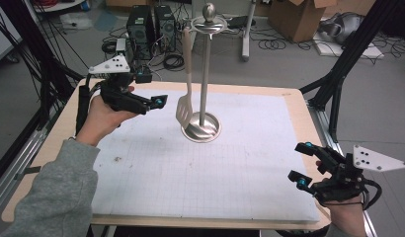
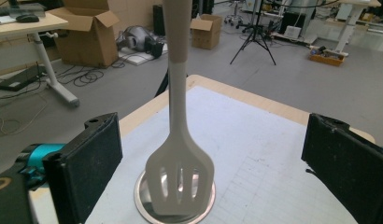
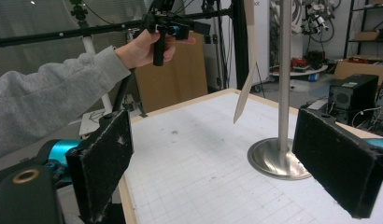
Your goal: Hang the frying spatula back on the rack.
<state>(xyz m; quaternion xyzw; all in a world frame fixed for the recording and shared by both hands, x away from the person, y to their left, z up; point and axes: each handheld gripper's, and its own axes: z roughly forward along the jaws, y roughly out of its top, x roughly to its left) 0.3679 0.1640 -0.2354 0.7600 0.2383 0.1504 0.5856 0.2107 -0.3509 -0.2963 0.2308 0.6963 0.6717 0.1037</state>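
The left gripper [image 1: 153,102] is standing with its jaws wide apart and nothing between the pads; its own view shows both black pads flanking the spatula [image 2: 179,154] without touching it. The gripper is hovering above the far left part of the table, pointing right toward the spatula and just short of it. The spatula is hanging from the top arm of a metal stand [image 1: 205,74], its slotted blade dangling just above the stand's round base [image 1: 210,129]. The stand is sitting near the middle of the white mat [image 1: 230,168], toward the far side.

The right gripper [image 1: 302,163] is resting at the near right corner of the table [image 1: 294,96], jaws open and empty, pointing left, well apart from the stand.
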